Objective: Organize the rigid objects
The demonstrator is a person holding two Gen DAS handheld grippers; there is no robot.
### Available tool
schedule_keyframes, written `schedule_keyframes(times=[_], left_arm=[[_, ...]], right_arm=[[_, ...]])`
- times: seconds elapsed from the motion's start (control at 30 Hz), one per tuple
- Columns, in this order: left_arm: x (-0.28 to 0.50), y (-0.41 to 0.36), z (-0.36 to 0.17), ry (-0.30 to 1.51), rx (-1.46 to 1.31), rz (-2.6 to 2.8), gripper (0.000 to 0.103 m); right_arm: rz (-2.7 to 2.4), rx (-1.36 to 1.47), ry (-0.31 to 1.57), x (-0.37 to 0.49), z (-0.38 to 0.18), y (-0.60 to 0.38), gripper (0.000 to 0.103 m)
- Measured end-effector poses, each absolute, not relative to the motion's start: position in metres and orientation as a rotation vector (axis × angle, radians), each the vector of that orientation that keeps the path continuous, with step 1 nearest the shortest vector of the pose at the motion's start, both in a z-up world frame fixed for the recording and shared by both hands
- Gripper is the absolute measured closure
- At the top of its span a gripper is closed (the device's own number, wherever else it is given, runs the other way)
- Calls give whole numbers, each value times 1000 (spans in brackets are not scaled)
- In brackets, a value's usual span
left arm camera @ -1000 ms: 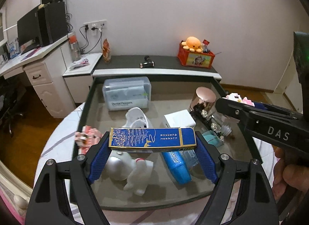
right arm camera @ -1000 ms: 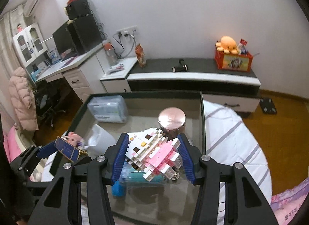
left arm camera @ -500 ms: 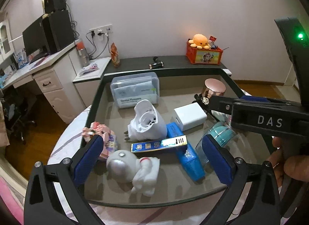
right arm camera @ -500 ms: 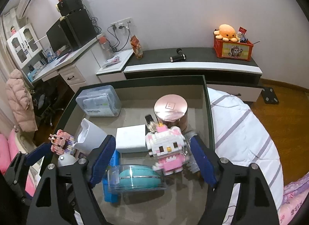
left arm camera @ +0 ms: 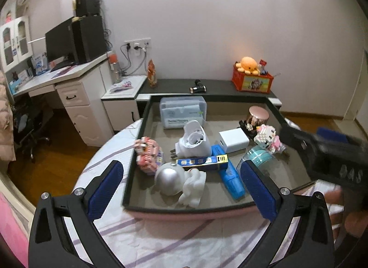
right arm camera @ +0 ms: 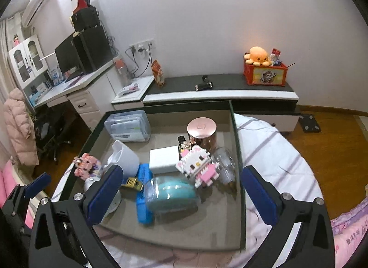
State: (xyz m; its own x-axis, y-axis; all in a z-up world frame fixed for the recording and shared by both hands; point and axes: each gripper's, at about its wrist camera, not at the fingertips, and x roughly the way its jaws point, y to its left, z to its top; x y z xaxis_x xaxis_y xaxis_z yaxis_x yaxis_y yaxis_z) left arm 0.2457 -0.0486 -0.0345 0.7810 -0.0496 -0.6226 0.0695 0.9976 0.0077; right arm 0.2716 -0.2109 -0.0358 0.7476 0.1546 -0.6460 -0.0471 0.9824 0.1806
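The dark-rimmed tray [left arm camera: 135,152] sits on a bed with a striped sheet [left arm camera: 161,240] and holds all the rigid things. At its far left stands a clear lidded box [left arm camera: 182,112]; at the far right a rose-gold canister [left arm camera: 258,116]. Near the middle a white rounded appliance [left arm camera: 194,141] lies on its side, with a white square box [left arm camera: 233,139] just to its right. A narrow blue-and-gold box [left arm camera: 202,161] lies across the near end of the appliance and over a blue bar-shaped pack [left arm camera: 230,171], touching both. Just nearer sits a silver-headed white figure [left arm camera: 177,179], and to its left, against the tray's left wall, a pink brick figure [left arm camera: 148,152]. A white-and-pink brick cat [right arm camera: 199,164] stands right of the white box, beside a teal round item in a clear case [right arm camera: 172,193].

The left gripper [left arm camera: 181,189] hangs over the near edge of the tray, its jaws spread wide with nothing between the blue pads. The right gripper [right arm camera: 181,189] is likewise wide apart and empty, above the tray's near right part; in the left wrist view its body is blurred at the right edge.

Beyond the tray run a low dark-topped cabinet [right arm camera: 220,88] with an orange plush octopus [right arm camera: 257,55] on a red crate [right arm camera: 266,74], and a white desk [left arm camera: 69,77] at far left.
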Motion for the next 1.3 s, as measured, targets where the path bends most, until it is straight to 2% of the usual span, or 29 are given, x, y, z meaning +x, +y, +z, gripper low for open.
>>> schedule_keyframes(times=[0.47, 0.87, 1.1, 1.3], left_arm=[[145, -31, -5, 610, 20, -28, 0], [54, -20, 13, 537, 23, 0, 0], [0, -18, 17, 520, 27, 8, 0], [-31, -18, 26, 475, 35, 9, 0]], right_arm=[[65, 102, 509, 122, 14, -206, 0], [46, 117, 393, 13, 30, -208, 0], [13, 159, 368, -33, 26, -217, 0], [10, 133, 344, -41, 31, -208, 0]])
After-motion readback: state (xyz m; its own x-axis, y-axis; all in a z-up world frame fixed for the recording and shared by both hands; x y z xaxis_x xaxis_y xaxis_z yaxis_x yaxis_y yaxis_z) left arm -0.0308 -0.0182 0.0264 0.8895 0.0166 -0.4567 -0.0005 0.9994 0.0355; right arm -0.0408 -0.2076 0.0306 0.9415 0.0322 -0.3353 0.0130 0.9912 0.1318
